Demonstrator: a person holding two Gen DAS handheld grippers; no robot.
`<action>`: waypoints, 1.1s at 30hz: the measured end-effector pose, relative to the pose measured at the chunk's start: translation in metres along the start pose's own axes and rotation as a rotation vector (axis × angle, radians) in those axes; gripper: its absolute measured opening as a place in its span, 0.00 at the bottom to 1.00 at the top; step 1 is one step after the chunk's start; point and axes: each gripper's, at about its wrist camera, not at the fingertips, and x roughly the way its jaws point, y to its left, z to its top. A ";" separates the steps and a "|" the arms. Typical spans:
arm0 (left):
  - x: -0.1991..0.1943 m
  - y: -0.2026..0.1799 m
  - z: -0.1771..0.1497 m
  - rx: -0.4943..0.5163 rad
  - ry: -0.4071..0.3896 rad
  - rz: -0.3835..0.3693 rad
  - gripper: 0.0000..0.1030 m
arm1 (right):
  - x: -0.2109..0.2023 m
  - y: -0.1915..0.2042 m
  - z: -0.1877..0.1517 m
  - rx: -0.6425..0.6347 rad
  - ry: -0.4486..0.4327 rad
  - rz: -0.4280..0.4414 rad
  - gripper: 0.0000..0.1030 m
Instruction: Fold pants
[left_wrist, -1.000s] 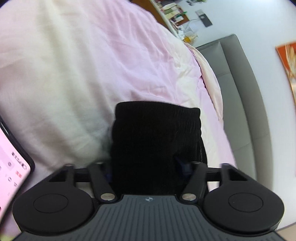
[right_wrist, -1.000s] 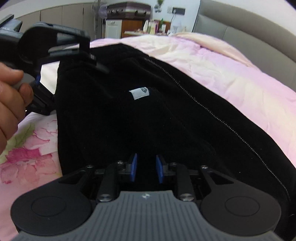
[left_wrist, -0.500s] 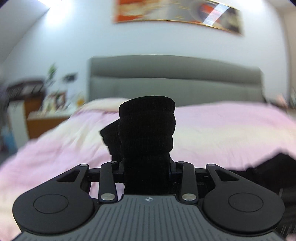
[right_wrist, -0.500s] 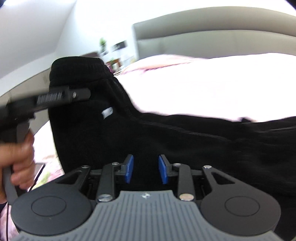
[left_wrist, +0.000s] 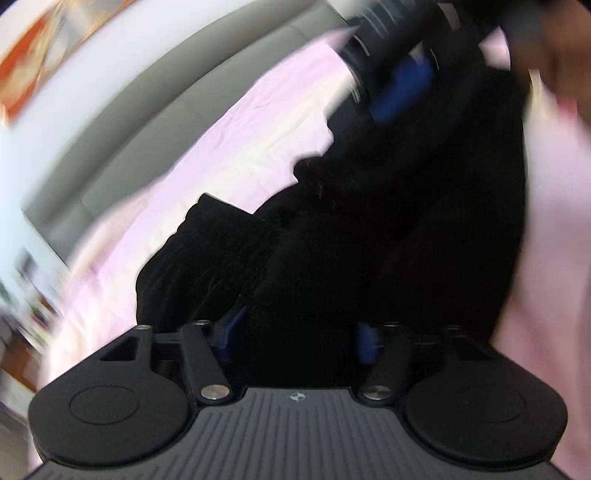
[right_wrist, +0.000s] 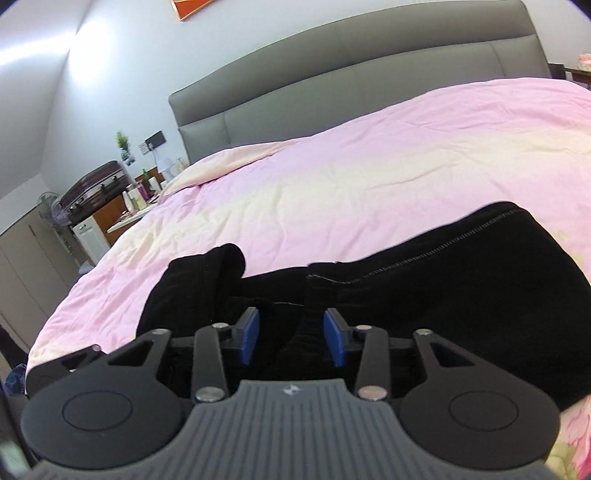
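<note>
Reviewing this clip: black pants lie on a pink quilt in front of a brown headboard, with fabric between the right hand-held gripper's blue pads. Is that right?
Not quite. The headboard is grey, not brown, as the right wrist view shows. The rest holds: the black pants lie on the pink quilt, and fabric sits between the blue pads of the right hand-held gripper, whose jaws are opening.

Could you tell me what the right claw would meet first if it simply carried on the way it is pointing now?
Most likely the black pants: the fabric already lies between the opening jaws of the right claw, and it spreads ahead over the pink duvet. Depth is hard to judge.
</note>
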 end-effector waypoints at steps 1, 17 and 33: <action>-0.012 0.017 -0.001 -0.094 -0.023 -0.063 0.89 | 0.001 0.001 0.003 0.002 0.011 0.017 0.48; 0.035 0.172 -0.146 -1.341 0.053 -0.396 0.87 | 0.136 0.038 0.012 0.274 0.359 0.218 0.32; 0.032 0.144 -0.134 -1.231 0.109 -0.358 0.85 | 0.082 0.020 0.004 0.045 0.274 0.195 0.43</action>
